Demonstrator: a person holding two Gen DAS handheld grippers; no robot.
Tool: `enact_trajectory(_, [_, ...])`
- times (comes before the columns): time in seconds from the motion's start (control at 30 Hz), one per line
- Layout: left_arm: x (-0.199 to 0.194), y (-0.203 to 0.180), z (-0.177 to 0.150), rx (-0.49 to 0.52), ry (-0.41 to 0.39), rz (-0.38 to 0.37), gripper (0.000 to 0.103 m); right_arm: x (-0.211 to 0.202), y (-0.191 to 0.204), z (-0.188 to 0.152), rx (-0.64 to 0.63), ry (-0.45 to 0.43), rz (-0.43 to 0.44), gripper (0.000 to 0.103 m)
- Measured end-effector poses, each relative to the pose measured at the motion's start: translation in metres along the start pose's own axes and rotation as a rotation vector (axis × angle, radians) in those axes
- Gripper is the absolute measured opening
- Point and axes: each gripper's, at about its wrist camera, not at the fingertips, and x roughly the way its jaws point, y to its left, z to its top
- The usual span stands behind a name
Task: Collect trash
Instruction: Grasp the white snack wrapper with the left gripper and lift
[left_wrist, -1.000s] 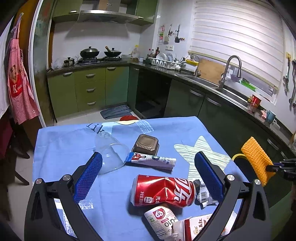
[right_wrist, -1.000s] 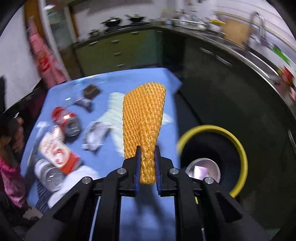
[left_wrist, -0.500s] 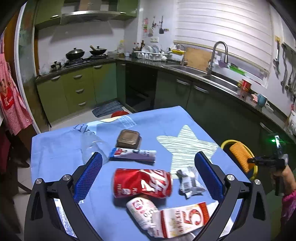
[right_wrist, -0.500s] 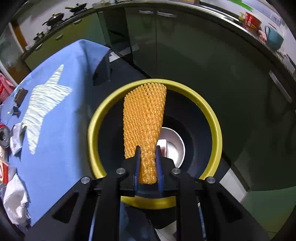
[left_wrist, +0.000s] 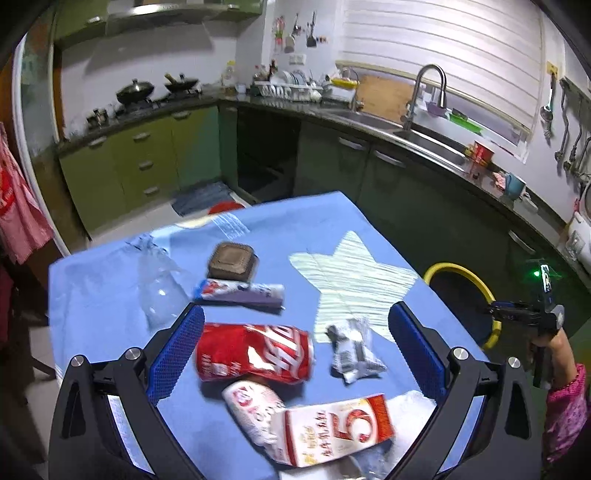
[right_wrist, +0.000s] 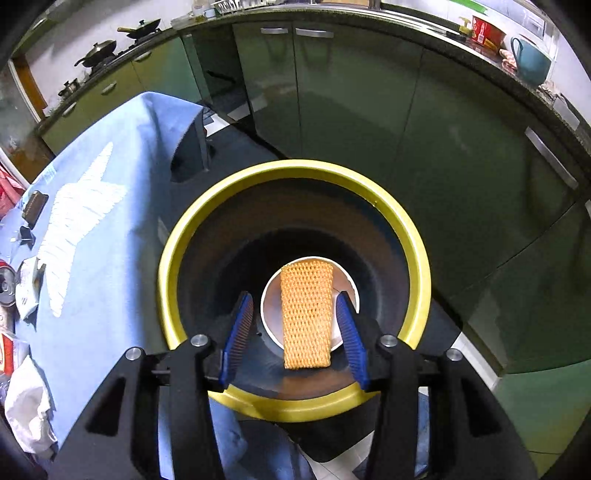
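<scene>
Where the yellow-rimmed round bin (right_wrist: 419, 258) gapes, orange honeycomb foam netting (right_wrist: 306, 314) lies.

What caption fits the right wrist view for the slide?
Right tool open above the yellow-rimmed bin, orange foam net released between its jaws.

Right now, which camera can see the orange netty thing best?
The right wrist view. There the orange foam net fills the middle, down inside the yellow-rimmed bin, lying loose between the open blue fingers of the right gripper. The left wrist view shows only the bin's rim beside the table; the net is hidden.
</scene>
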Motion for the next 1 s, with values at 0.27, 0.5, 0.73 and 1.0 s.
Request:
enact_trajectory(0.27, [0.047, -0.061, 0.009, 0.080, 0.222, -0.138, 0.098, -0.014, 0.010, -0.004, -0.017, -0.037, 0.044, 0.050])
enact_trajectory(0.5, [0.103, -0.089, 0.013, 0.090, 0.402, -0.057, 0.095, -0.016, 0.008, -0.010, -0.029, -0.041, 0.083, 0.050])
enact_trajectory(0.73, [0.137, -0.086, 0.009, 0.041, 0.517, -0.009, 0.092, -0.011, 0.009, -0.011, -0.041, -0.034, 0.117, 0.051])
enact_trajectory(1.0, [0.163, -0.090, -0.001, 0.017, 0.588, -0.033, 0.080, -0.009, 0.010, -0.011, -0.044, -0.034, 0.142, 0.051])
